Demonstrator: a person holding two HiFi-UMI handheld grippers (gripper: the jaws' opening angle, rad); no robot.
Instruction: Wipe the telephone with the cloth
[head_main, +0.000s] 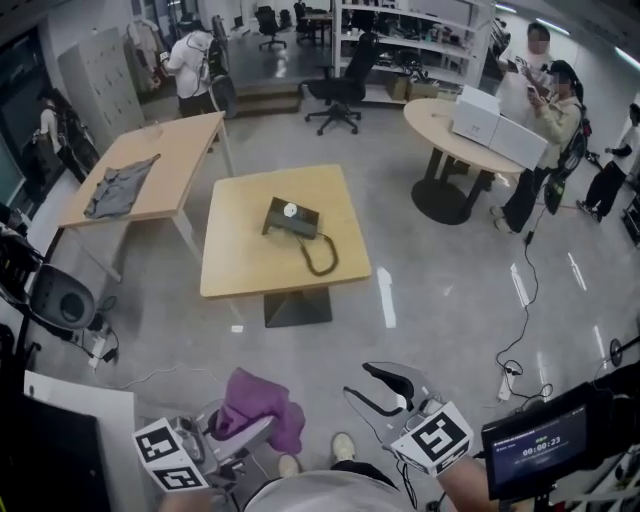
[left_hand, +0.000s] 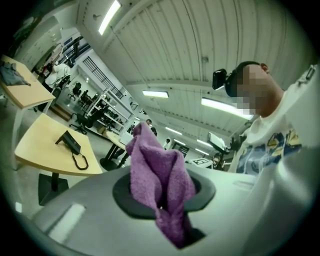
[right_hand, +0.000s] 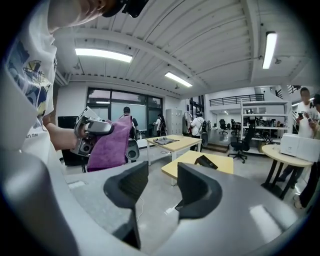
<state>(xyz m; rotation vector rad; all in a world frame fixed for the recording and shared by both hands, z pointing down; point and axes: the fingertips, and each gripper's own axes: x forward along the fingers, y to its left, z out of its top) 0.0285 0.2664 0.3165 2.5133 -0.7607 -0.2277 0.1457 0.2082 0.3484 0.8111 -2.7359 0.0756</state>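
A dark telephone (head_main: 292, 219) with a coiled cord lies on a square wooden table (head_main: 240, 270) some way ahead of me. Both grippers are low in the head view, well short of that table. My left gripper (head_main: 240, 425) is shut on a purple cloth (head_main: 258, 408), which bunches up between its jaws (left_hand: 160, 185). To its right, my right gripper (head_main: 385, 390) is open and holds nothing; only floor shows in its gap (right_hand: 162, 187). The telephone (right_hand: 206, 161) shows beyond the right jaws, and the cloth (right_hand: 107, 142) at their left.
A long wooden table (head_main: 175, 160) with a grey garment (head_main: 120, 188) stands at the left. A round table (head_main: 440, 130) with white boxes and a black office chair (head_main: 340, 90) stand behind. People stand at the back. Cables cross the floor at the right (head_main: 520, 330).
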